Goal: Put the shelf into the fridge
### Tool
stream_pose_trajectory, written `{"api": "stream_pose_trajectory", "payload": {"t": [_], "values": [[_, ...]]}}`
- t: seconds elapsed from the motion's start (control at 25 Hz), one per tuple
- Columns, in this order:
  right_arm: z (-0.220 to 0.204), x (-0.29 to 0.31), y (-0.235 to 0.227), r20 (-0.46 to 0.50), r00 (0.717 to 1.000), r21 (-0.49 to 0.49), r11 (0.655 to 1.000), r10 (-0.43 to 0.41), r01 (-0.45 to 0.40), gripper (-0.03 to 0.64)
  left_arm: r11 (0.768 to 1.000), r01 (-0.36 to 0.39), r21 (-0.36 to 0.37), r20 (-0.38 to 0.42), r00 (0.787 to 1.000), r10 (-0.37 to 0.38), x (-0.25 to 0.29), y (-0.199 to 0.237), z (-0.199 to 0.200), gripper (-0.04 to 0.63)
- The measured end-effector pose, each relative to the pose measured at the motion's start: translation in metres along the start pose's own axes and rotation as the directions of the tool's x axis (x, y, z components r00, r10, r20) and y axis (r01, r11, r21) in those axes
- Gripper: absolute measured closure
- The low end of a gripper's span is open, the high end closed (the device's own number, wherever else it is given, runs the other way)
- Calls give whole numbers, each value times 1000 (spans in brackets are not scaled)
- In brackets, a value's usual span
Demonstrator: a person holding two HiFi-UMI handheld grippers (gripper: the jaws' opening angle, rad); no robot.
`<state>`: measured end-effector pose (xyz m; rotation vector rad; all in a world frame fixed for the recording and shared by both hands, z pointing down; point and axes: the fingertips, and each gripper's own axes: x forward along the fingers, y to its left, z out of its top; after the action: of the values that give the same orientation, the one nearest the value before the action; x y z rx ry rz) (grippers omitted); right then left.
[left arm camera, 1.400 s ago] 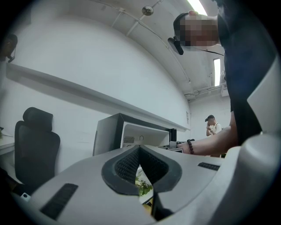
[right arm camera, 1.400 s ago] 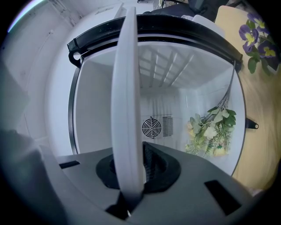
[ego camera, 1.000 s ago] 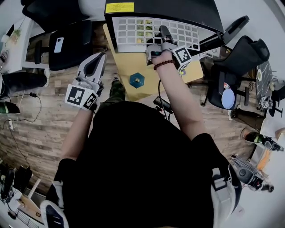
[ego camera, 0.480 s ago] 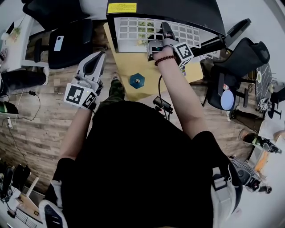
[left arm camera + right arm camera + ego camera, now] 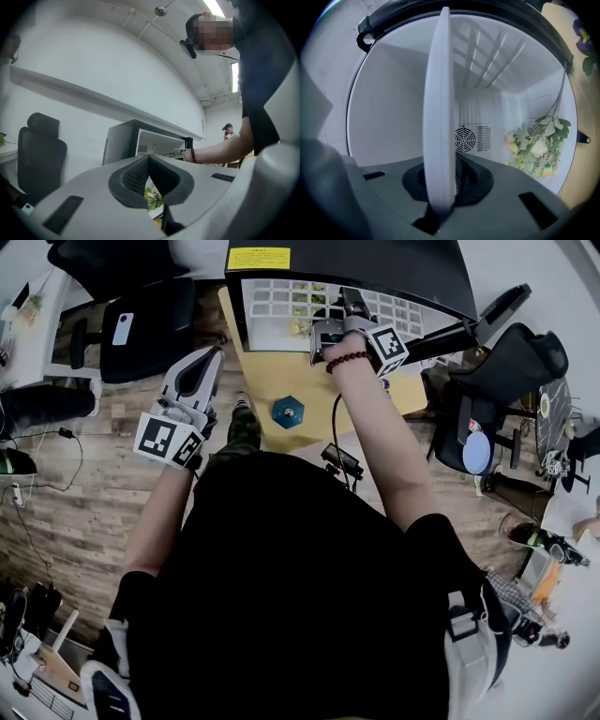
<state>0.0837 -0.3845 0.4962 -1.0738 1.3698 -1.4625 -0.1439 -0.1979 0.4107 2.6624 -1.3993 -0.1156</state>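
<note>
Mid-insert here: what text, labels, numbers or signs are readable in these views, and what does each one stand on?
Yellow label on top of the fridge: it carries print, but too small to read.
Left marker cube on the left gripper: black-and-white square patterns only, no words.
Right marker cube on the right gripper: the same, no words.
Both gripper views: no text anywhere.
</note>
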Motion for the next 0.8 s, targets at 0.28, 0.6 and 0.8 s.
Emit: {"api": "stream_pose_trajectory", "payload": {"t": [0.28, 0.6, 0.8], "values": [[2, 8, 0, 5, 1000, -2, 1000, -5, 5, 565, 1000, -7, -1, -2, 1000, 7, -1, 4, -1, 577], [4, 14, 1, 13, 1000, -6, 1000, -8, 8, 565, 1000, -12, -4, -4, 1000, 12, -2, 7, -2, 577], [6, 24, 1, 14, 1000, -8, 1000, -11, 11, 565, 1000, -19, -7, -6, 1000, 19, -3, 9, -3, 577]]}}
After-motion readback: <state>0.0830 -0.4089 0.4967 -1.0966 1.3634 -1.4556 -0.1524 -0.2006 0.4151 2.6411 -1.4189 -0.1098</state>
